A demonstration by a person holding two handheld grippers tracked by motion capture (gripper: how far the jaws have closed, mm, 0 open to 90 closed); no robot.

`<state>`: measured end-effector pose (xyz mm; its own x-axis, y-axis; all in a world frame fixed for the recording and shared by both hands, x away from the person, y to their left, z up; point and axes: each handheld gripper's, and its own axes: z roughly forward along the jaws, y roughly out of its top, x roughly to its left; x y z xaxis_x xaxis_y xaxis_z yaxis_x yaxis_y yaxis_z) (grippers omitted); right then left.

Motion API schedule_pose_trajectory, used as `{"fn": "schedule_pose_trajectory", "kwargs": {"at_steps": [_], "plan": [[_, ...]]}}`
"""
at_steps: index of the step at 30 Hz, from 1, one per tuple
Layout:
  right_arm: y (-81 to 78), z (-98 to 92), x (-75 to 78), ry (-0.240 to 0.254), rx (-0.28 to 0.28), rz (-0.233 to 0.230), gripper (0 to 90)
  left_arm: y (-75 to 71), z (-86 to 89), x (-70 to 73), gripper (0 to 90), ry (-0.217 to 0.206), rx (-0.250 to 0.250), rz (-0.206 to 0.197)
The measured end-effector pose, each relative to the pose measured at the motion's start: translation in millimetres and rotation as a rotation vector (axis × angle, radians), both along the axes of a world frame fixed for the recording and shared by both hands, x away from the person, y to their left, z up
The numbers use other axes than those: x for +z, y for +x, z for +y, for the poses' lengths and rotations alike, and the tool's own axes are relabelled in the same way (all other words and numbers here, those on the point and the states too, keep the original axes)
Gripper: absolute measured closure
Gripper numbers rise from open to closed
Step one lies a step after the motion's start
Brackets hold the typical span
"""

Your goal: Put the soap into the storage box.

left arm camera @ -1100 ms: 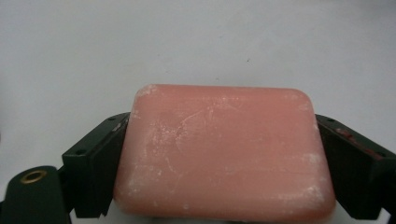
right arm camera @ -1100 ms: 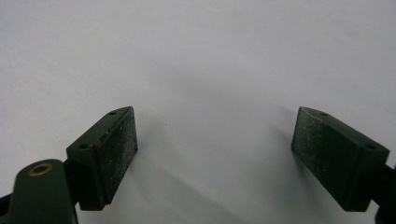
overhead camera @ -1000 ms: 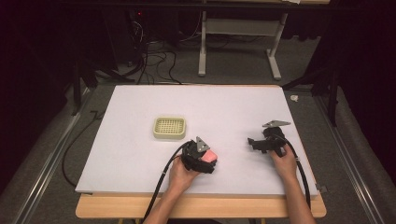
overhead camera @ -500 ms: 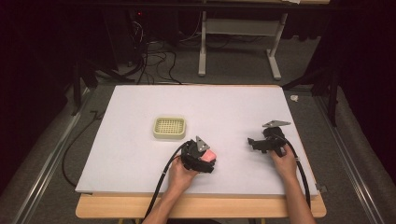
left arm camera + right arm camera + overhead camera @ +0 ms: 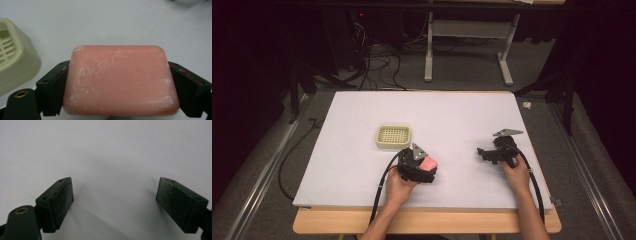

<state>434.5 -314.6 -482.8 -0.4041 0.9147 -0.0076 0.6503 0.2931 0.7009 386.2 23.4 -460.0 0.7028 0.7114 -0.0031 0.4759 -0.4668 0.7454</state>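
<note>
High view first: the left gripper (image 5: 426, 167) sits near the front edge of the white table (image 5: 352, 115), a little left of the middle. Its jaws are closed on a pink soap bar (image 5: 429, 164), which looks to be low over the table there.

Left gripper view from close up shows the soap bar (image 5: 120, 80) lying flat, with its long side going across from one jaw to the other. So the jaws press on its two short ends. The bar looks dusty and a bit scratched on top.

The cream soap dish (image 5: 394, 137) stands just beside that gripper, a little farther back on the table and a little to the left. In the left gripper view the soap dish (image 5: 15, 65) peeks in at the left edge, close to the left jaw but not touching the soap.

The right gripper (image 5: 484, 154) rests nearer the right edge, well apart from the dish. Its jaws stand wide with nothing between them, as the right gripper (image 5: 115, 202) view shows bare table.

I think the soap goes into the dish next. The left hand is the nearer one, and it needs a short move back and left, with the bar kept flat.
</note>
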Motion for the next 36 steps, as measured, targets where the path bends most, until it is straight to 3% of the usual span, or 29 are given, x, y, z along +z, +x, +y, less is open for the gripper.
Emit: {"fn": "schedule_pose_trajectory", "kwargs": {"at_steps": [18, 36], "plan": [[0.0, 0.1, 0.0, 0.000, -0.001, 0.000, 14.8, 0.8, 42.8, 14.0, 14.0, -0.034, 0.095, -0.001], [-0.1, 0.2, -0.1, 0.001, -0.002, -0.001, 14.8, 5.5, 72.9, 22.6, 14.0, -0.050, 0.167, -0.003]]}}
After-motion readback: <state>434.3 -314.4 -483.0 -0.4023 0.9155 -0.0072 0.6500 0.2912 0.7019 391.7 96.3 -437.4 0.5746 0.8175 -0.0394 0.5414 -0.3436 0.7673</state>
